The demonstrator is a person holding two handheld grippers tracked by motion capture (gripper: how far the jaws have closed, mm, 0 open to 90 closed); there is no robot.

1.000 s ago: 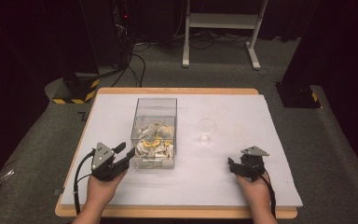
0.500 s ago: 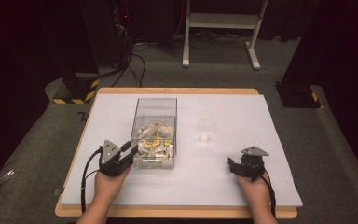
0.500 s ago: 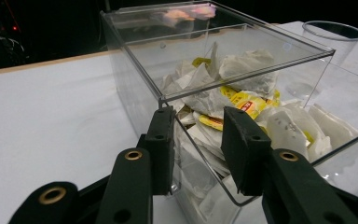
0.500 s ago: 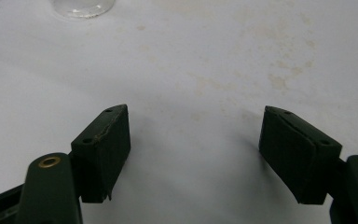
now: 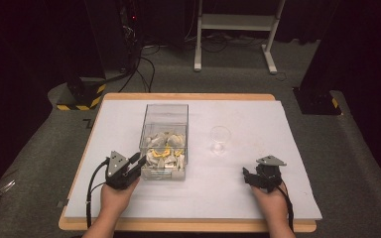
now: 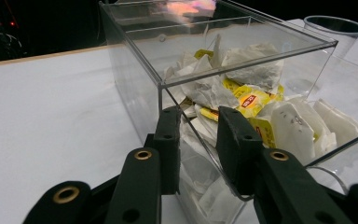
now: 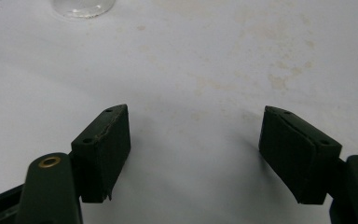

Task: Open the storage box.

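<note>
A clear plastic box point(image 5: 165, 113) of tea bags point(image 5: 164, 148) stands mid-table. My left gripper point(image 5: 138, 162) is at its near left corner. In the left gripper view the jaws have just been closing and now clamp that corner of the box point(image 6: 135, 88), one pad outside and one over the wall, with tea bags point(image 6: 251, 100) behind it. An empty clear cup point(image 5: 220, 140) stands right of the box. My right gripper point(image 5: 249, 177) rests low near the front right of the table, open, with bare table between its pads point(image 7: 105, 140).
The white table top point(image 5: 258, 198) has a wooden edge close to the person's hands. The cup's rim point(image 6: 335, 28) shows beyond the box, and its base point(image 7: 81, 7) lies ahead of the right gripper. Dark floor, cables and a white stand lie beyond the table.
The left hand has edged forward and right to the box's near corner, and its jaws have narrowed onto it. The right hand has not moved.
</note>
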